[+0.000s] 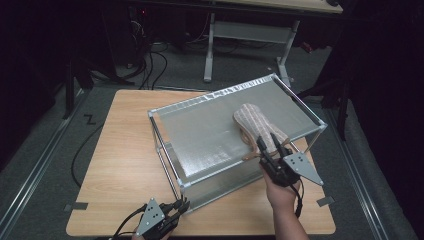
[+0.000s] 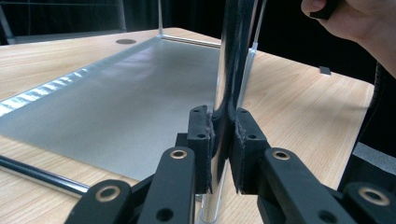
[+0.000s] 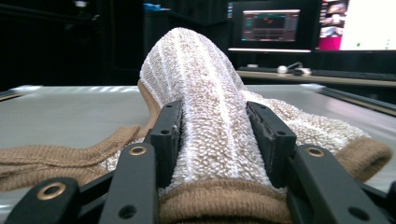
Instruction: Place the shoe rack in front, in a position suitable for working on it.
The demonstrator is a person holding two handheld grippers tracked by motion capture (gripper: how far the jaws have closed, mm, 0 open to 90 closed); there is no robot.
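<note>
Slipper (image 1: 255, 122) of beige terry lies on the upper shelf of the metal rack (image 1: 200, 135), near its right edge, its heel pinched by the right gripper (image 1: 269, 142). Left gripper (image 1: 181, 204) clamps the rack's near corner post (image 2: 229, 70) by the table's (image 1: 120, 160) front edge.

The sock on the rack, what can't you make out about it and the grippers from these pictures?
- Sock, right gripper view: the cuff runs off the bottom edge, and the right gripper's jaws cover its flanks.
- Sock, high view: the near end lies behind the right gripper.
- Left gripper, high view: the hand is cut off by the bottom edge.
- Rack post, left gripper view: the top runs out of frame.
</note>
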